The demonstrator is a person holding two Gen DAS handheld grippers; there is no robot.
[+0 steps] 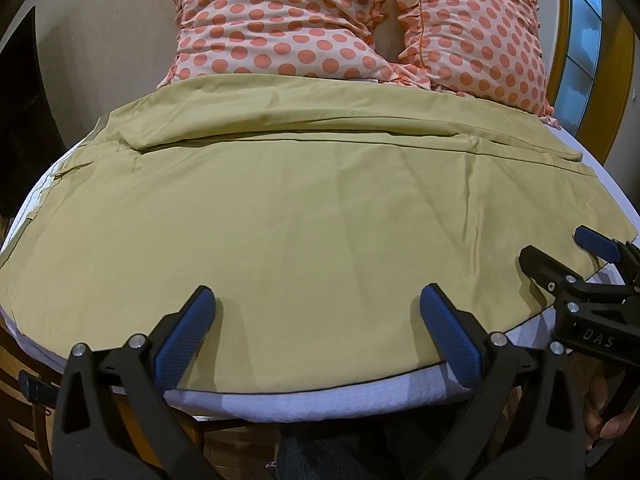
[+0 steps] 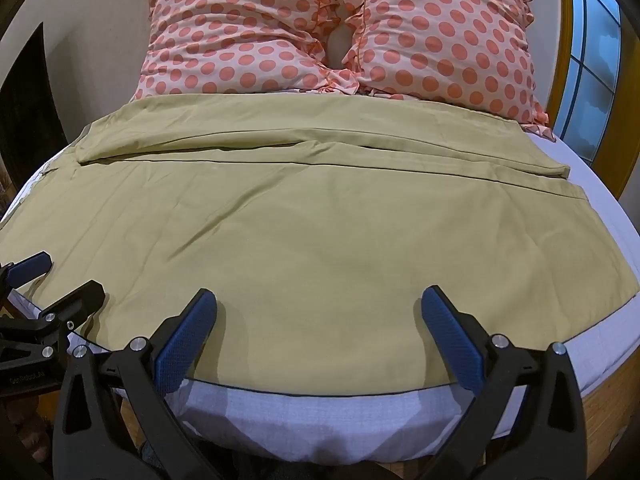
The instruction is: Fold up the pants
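Note:
Olive-tan pants lie spread flat across the bed, one leg nearer me and the other folded along the far side; they also show in the right wrist view. My left gripper is open, its blue pads over the near edge of the pants, holding nothing. My right gripper is open over the near edge too, empty. The right gripper shows at the right of the left wrist view, and the left gripper at the left of the right wrist view.
The bed has a white sheet showing along its near edge. Two pink pillows with orange dots lean at the head. A window with a yellow frame is at the right, and a dark doorway at the left.

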